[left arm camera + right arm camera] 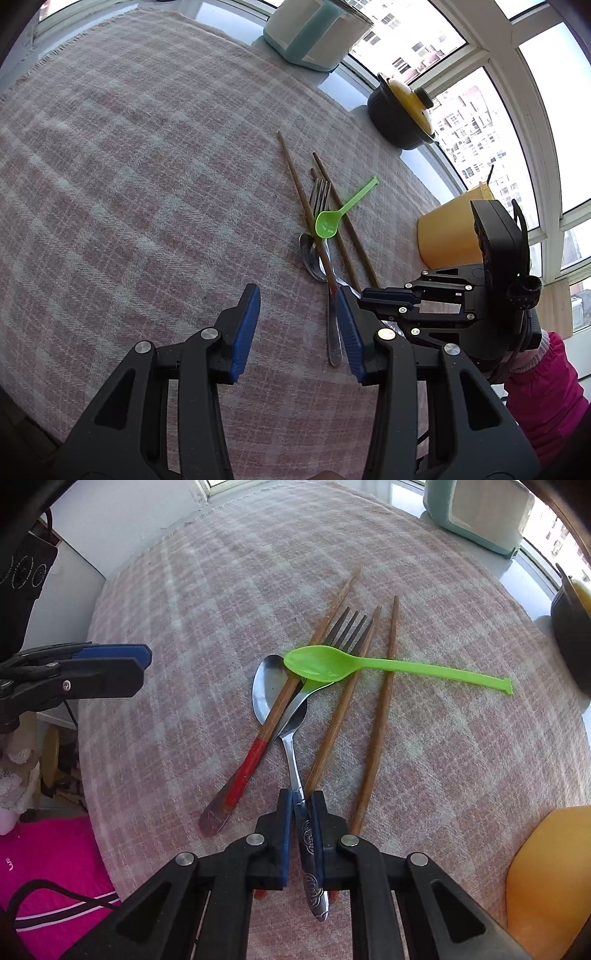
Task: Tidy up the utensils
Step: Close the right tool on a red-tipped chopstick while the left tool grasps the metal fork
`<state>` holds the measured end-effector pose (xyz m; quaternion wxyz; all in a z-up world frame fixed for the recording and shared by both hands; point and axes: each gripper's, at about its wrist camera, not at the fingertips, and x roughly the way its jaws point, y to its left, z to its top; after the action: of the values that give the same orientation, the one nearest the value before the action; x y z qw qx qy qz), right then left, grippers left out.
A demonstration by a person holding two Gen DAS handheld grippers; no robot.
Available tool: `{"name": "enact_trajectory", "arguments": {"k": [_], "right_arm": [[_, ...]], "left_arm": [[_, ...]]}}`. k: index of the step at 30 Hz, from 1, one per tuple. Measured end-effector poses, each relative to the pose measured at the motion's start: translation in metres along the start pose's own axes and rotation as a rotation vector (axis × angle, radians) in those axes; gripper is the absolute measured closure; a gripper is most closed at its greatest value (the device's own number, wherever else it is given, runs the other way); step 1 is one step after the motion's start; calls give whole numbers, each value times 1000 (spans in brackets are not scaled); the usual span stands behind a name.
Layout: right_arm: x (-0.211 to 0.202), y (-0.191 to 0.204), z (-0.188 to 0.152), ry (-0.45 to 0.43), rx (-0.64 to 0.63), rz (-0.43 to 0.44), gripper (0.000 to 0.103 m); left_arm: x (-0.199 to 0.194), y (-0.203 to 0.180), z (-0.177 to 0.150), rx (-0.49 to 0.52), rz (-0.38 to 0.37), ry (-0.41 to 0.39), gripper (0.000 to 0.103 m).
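Observation:
A pile of utensils lies on the checked cloth (184,590): a steel spoon (267,686), a steel fork (349,627), a green plastic spoon (369,662), and three wooden chopsticks (380,716), one with a red end (243,775). My right gripper (301,805) is shut on the steel spoon's handle, near the table's front. In the left wrist view the pile (325,221) lies ahead and to the right. My left gripper (297,310) is open and empty just left of the fork's handle (334,332). It also shows in the right wrist view (140,664).
A yellow container (450,236) stands at the right of the pile. A dark pot with a yellow lid (402,110) and a white and teal box (314,33) stand by the window. The person's pink sleeve (546,387) is at the lower right.

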<state>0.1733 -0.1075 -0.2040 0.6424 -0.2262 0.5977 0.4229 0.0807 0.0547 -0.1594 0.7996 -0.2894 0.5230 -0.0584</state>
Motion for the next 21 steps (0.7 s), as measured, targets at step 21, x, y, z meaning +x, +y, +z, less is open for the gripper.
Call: {"name": "enact_trajectory", "arguments": {"k": [21], "right_arm": [[-23,-14,-68,-100,334,-27,97]], "left_arm": [[44,-29,44,71,-22,48,60]]}}
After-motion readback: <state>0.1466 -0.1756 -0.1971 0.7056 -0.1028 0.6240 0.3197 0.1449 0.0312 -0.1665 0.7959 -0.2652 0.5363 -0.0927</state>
